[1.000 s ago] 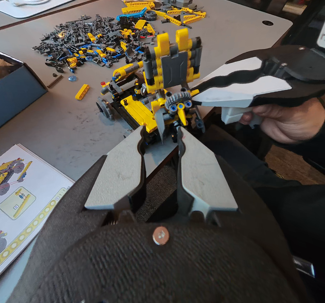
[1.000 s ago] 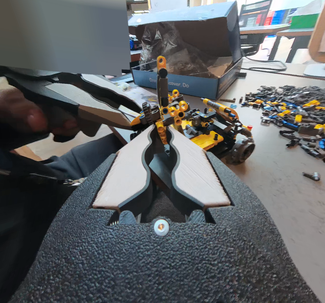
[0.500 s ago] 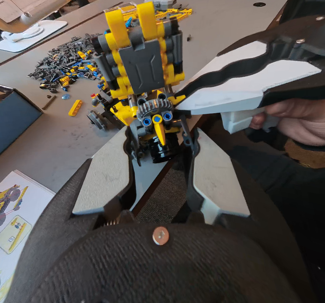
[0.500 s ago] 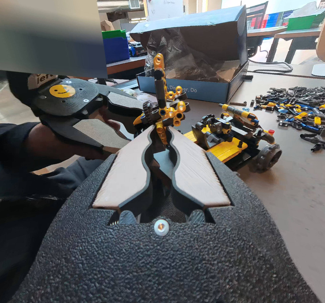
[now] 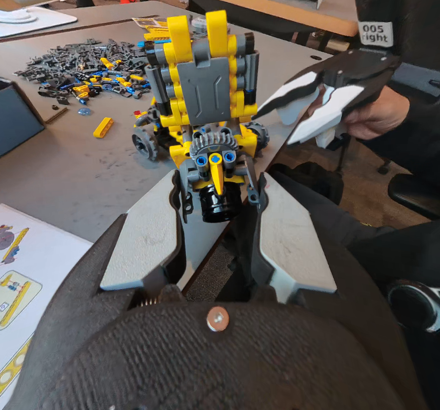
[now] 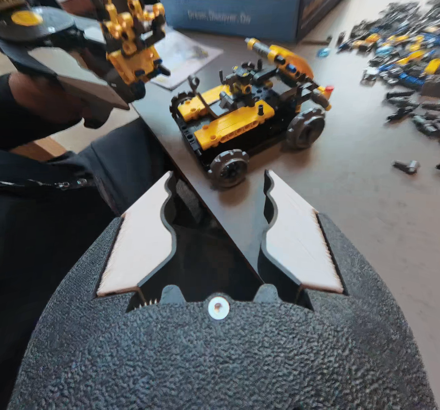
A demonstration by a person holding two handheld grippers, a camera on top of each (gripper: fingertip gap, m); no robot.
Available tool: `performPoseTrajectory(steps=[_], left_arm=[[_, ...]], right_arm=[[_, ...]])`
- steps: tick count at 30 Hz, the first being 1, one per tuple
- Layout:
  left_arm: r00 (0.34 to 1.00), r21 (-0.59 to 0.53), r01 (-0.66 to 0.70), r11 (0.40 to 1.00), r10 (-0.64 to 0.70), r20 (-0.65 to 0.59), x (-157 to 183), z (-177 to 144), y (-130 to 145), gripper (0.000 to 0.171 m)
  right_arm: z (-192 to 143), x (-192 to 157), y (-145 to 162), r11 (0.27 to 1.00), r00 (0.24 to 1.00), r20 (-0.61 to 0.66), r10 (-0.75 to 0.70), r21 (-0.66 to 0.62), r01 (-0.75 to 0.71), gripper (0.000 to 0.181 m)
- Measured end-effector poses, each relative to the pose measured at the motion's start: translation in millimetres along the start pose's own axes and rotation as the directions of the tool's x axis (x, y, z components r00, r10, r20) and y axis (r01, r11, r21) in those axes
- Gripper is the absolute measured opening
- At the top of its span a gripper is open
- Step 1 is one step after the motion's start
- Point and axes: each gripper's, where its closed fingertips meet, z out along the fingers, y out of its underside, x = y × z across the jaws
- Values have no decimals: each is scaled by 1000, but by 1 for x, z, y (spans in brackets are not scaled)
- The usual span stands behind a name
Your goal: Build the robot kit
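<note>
A: What does the left gripper (image 5: 216, 182) hold?
B: Its tips clamp the base of a yellow-and-grey brick assembly (image 5: 204, 84), lifted off the table (image 5: 71, 160).
A: And the right gripper (image 6: 217, 184)?
B: Spread wide, gripping nothing. The wheeled chassis (image 6: 245, 117) sits just ahead of its tips; the assembly is up to its left.

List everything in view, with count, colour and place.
yellow-and-grey brick cab assembly: one, held off the table between the left gripper's fingers
wheeled yellow-and-black brick chassis: one, near the grey table edge
loose brick pieces: a pile, grey, blue and yellow, far side of the table
yellow beam: one, lying alone
instruction booklet: one, white, near edge
blue cardboard box: one, open, behind the chassis
left gripper: shut on the assembly
right gripper: open, empty
</note>
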Motion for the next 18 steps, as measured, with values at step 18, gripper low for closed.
performPoseTrajectory(steps=[18], left_arm=[[995, -62, -61, 996, 65, 72, -45, -40, 26, 63]], right_arm=[[60, -57, -15, 987, 987, -41, -158, -34, 156, 52]])
